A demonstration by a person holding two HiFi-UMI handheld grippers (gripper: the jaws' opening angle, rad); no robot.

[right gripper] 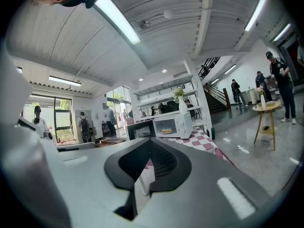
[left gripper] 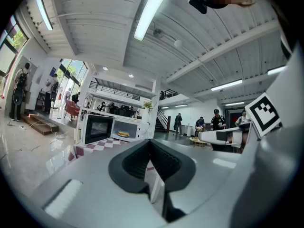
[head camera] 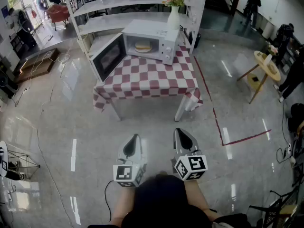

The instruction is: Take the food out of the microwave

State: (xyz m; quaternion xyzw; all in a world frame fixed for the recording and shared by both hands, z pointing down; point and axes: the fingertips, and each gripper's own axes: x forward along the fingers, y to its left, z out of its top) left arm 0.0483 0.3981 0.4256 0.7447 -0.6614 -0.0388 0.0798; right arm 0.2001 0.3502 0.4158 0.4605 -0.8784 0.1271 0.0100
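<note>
Both hand-held grippers are held low in the head view, well apart from the worktop (head camera: pixel 151 81), with bare floor (head camera: pixel 156 122) between.

The left hand-held gripper (head camera: pixel 134 140) has its jaws together with nothing between them. The right hand-held gripper (head camera: pixel 179 136) is the same: tips meeting, nothing held. Both point roughly level towards the worktop.

The worktop carries a red-and-white checked cloth. A white microwave (head camera: pixel 167 44) stands at its far edge, and the microwave door (head camera: pixel 108 57) is swung fully open to the left. The food (head camera: pixel 143 46), a pale round item on a plate, sits inside the oven cavity, untouched.

A white vase (head camera: pixel 174 17) with flowers stands just behind the microwave. White shelves (head camera: pixel 118 20) run behind the worktop.
</note>
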